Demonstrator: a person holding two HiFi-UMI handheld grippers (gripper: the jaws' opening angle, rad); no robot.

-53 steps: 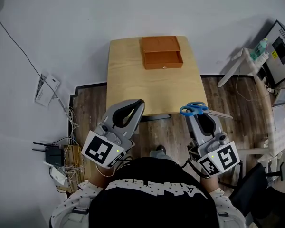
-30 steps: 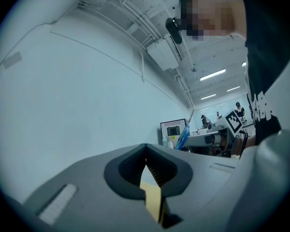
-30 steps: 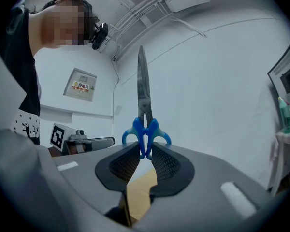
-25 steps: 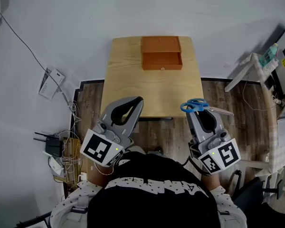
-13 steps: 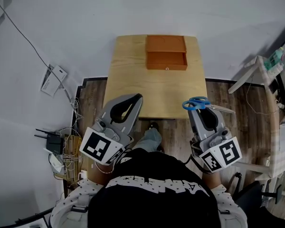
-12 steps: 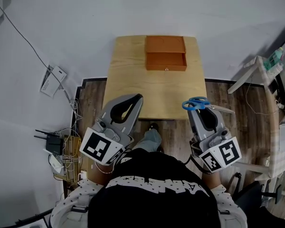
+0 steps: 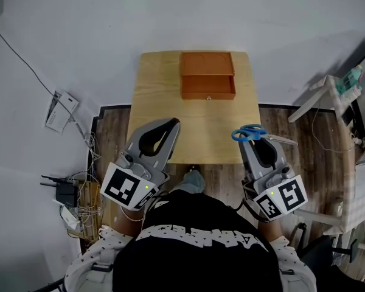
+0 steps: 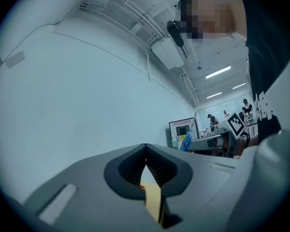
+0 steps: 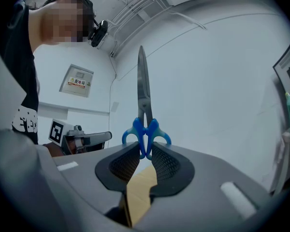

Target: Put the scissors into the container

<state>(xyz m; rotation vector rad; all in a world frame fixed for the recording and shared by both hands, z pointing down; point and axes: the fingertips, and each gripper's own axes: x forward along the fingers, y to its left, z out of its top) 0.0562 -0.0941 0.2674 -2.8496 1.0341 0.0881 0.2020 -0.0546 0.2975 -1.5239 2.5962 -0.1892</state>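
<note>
Carrying the scissors (image 9: pixel 143 100) to the container (image 7: pixel 208 84) is the step now. The right gripper (image 7: pixel 249 143) pinches their blue handles over the table's (image 7: pixel 194 123) near side, well apart from it. Keep the blades level and lower slowly. The left gripper (image 7: pixel 173 123) is closed on nothing.

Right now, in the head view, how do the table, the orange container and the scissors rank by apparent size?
1. table
2. container
3. scissors, which look smallest even though they are held nearer the camera than the other two.
</note>
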